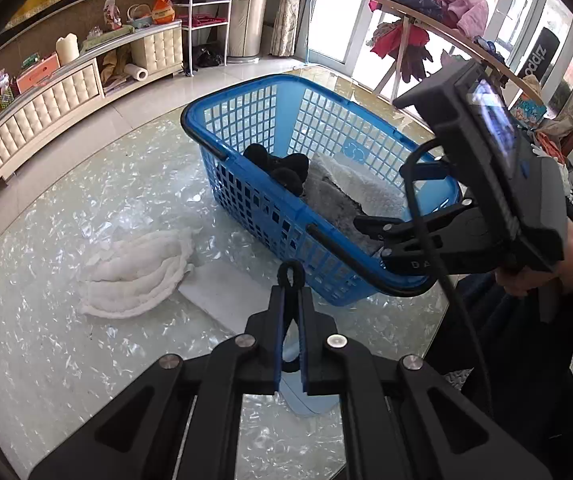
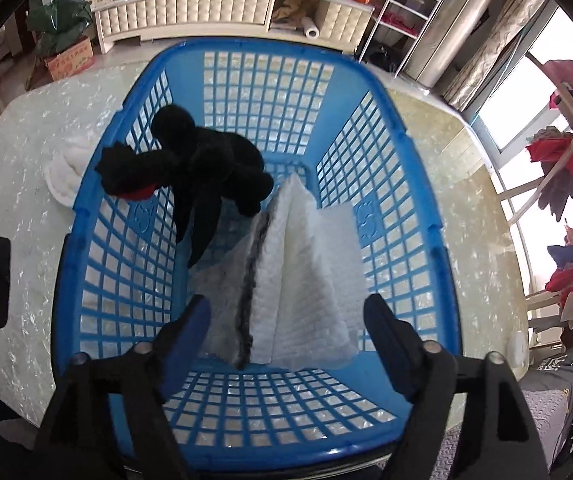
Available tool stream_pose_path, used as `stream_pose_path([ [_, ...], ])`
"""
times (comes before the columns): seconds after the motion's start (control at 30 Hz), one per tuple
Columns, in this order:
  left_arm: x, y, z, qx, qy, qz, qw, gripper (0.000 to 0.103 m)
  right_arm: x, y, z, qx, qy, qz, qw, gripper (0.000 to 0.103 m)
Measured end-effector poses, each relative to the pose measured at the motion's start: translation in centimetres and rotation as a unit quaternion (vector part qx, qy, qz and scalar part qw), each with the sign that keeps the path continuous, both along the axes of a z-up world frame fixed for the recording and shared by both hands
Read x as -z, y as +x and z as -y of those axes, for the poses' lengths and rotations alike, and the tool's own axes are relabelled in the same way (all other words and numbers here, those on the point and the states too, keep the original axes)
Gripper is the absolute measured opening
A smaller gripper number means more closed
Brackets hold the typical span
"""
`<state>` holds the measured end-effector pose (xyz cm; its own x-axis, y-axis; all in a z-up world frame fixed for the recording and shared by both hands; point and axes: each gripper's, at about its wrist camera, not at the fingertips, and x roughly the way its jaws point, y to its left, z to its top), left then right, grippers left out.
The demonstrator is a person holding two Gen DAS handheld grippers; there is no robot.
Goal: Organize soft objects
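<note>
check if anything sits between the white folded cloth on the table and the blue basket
Nothing visible does. The white folded cloth lies on bare table beside the blue basket, whose top is open.

basket (image 2: 402, 168): blue, grid-holed; plush toy (image 2: 214, 164): black, red patch; folded cloth (image 2: 306, 264): white, grey-edged; bench (image 1: 46, 320): pearly white flecked

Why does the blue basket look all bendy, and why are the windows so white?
In the right wrist view the fisheye lens bulges the blue basket, curving its straight rim; in the left wrist view the same lens bends the cabinet. In both views daylight overexposes the windows, and the shiny table glints. Corners go dark.
</note>
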<state>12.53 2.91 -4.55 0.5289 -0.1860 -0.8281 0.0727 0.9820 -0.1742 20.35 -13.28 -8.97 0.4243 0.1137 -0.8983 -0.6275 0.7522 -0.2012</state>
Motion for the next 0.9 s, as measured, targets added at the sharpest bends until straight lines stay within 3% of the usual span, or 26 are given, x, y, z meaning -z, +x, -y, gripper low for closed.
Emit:
stream_pose_path([
  [0.23,0.1,-0.2,0.6,0.004,0.006,0.000,1.0000,0.005,-1.6,-0.6,0.9,-0.015,0.023,0.027,0.999,0.096],
  [0.4,-0.8,0.0,0.6,0.002,0.013,0.006,0.9999,0.005,-2.0,-1.3,1.4,-0.030,0.023,0.050,0.998,0.097],
  [0.67,-3.6,1.8,1.5,0.015,0.030,0.020,0.9992,0.005,-2.4,-1.8,2.5,-0.043,0.068,0.042,0.996,0.097],
  [0.9,-4.3,4.7,2.8,0.025,0.050,0.010,0.9984,0.005,-2.6,-0.4,3.4,-0.032,0.096,0.020,0.995,0.100],
])
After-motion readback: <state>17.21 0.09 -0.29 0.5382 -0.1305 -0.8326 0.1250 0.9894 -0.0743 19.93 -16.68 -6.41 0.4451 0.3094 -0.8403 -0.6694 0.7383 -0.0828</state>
